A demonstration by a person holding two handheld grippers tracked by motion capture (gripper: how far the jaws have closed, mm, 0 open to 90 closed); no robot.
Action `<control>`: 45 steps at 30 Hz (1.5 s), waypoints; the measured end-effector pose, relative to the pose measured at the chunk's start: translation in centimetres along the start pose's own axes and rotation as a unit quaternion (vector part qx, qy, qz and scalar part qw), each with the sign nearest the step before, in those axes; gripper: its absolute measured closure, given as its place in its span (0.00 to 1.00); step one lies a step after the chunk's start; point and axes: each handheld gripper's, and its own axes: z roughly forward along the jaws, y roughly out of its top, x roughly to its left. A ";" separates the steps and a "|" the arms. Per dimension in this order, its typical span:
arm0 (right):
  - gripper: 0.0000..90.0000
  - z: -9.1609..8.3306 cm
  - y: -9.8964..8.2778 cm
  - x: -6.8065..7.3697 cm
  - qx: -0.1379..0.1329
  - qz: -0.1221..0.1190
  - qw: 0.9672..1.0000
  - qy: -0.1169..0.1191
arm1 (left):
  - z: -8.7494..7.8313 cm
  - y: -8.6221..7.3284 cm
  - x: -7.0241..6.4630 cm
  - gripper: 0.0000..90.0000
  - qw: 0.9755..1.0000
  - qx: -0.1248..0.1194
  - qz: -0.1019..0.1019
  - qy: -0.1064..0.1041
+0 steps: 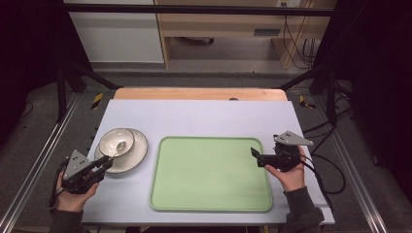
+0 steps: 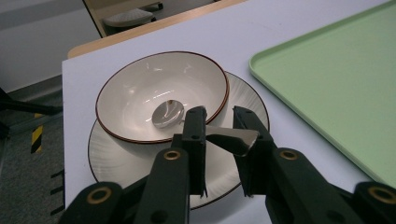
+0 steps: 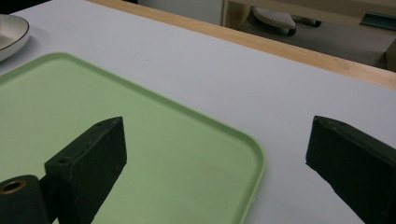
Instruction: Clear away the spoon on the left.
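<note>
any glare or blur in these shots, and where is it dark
High view: dark at both side edges, the tray evenly lit and soft. Left gripper view: streaks of glare inside the bowl and on the spoon, whose handle lies between the left gripper jaws; the near jaws look slightly soft. Right gripper view: the right gripper jaws are black and featureless.

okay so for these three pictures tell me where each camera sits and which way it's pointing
High view: above the person's side, looking forward and down on the table; both hands with the left gripper and right gripper enter from below.
Left gripper view: rides the left gripper, looking along its black jaws, which flank the spoon handle, at the bowl on the plate.
Right gripper view: rides the right gripper, jaws wide apart, over a corner of the green tray.
Shared: both gripper views catch tray and bowl.
</note>
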 end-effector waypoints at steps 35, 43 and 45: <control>0.06 0.1 0.0 0.0 0.003 -0.003 1.000 0.002 | -0.4 -0.1 0.3 0.98 1.000 0.002 -0.021 0.011; 0.06 0.0 0.0 -0.1 0.003 -0.003 1.000 0.001 | -0.6 0.0 0.3 0.98 1.000 -0.003 -0.022 0.009; 0.06 0.0 0.0 -0.1 0.004 -0.002 1.000 0.002 | -0.6 0.0 0.4 0.99 1.000 -0.006 -0.023 0.011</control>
